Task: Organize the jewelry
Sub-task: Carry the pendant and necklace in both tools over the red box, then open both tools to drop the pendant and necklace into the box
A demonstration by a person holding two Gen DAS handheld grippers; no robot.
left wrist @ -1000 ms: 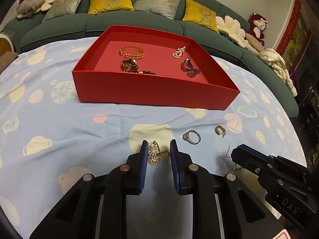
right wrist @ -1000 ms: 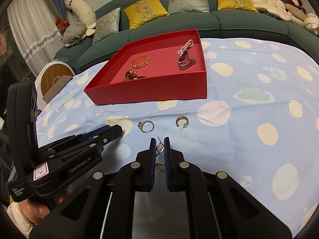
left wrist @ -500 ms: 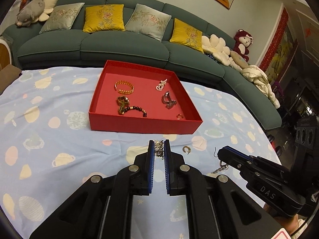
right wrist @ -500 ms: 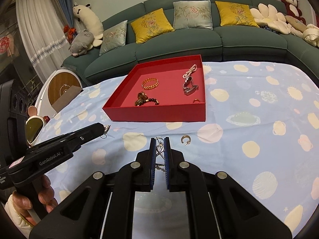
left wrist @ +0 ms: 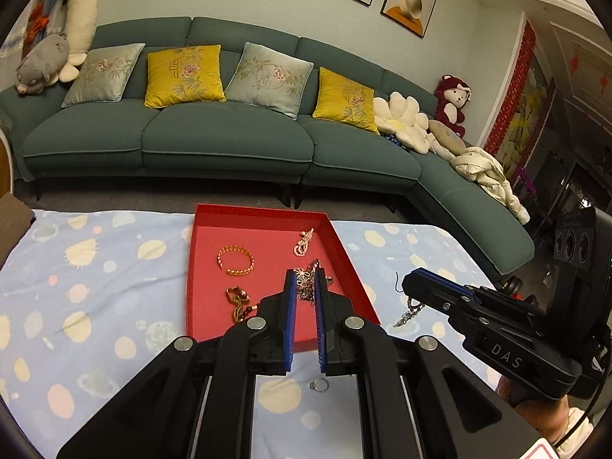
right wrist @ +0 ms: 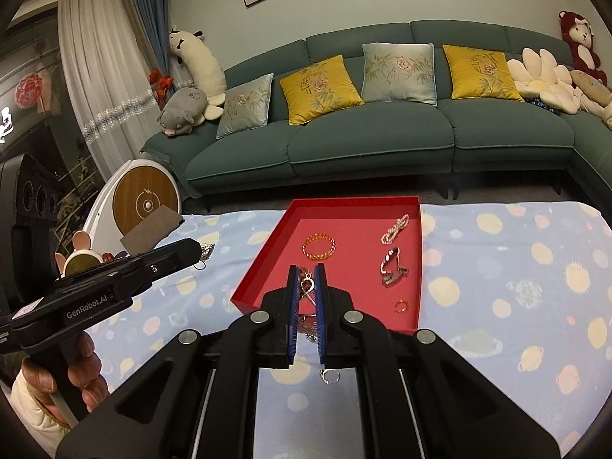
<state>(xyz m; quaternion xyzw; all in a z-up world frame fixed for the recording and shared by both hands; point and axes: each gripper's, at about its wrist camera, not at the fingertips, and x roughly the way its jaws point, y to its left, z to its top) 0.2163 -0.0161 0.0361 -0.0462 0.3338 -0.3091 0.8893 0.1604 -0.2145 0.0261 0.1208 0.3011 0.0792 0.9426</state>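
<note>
Both claws, left claw point(left wrist: 305, 287) and right claw point(right wrist: 306, 282), grip earrings (nearly closed) above the red tray point(left wrist: 354, 267) for release.

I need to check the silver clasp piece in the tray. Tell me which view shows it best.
Right wrist view: the silver clasp piece lies unobstructed in the red tray. In the left wrist view, the left gripper and its held jewelry mostly hide it.

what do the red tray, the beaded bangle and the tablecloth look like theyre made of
Red tray: likely cardboard with a matte finish; thin flat walls, sharp folded corners, no shine.
Beaded bangle: amber-orange beads, glossy with small highlights; glass, resin or gilt metal cannot be told apart.
Tablecloth: woven fabric, matte, printed with planets and suns; it lies in soft wrinkles.
</note>
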